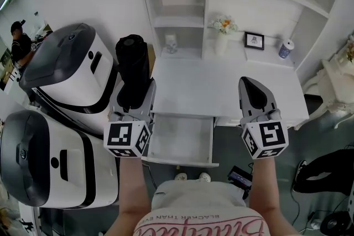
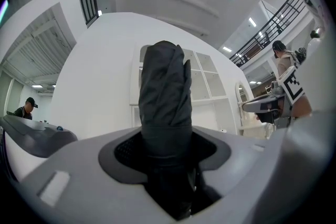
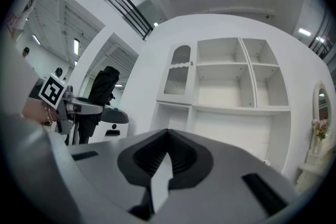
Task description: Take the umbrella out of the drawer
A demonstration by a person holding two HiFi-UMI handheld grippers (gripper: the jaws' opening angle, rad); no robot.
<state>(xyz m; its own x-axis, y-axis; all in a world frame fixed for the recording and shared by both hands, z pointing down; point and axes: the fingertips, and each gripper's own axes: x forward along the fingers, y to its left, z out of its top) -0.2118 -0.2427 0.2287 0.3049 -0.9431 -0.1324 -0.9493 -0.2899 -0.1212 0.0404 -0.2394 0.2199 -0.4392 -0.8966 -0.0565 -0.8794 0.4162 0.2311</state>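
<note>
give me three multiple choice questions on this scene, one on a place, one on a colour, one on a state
1. Where is the umbrella?
A. lying flat on the desk top
B. held in the left gripper
C. on a shelf next to the flowers

2. What colour is the umbrella?
A. black
B. red
C. white

3. How does the drawer stand?
A. pushed fully shut
B. pulled out, with nothing visible inside
C. pulled out and full of books

Answers:
1. B, since the left gripper view shows the jaws closed on the folded fabric, which sticks out past them.
2. A, since it looks black in both the head view and the left gripper view.
3. B, since the head view looks down into its bare white inside.
</note>
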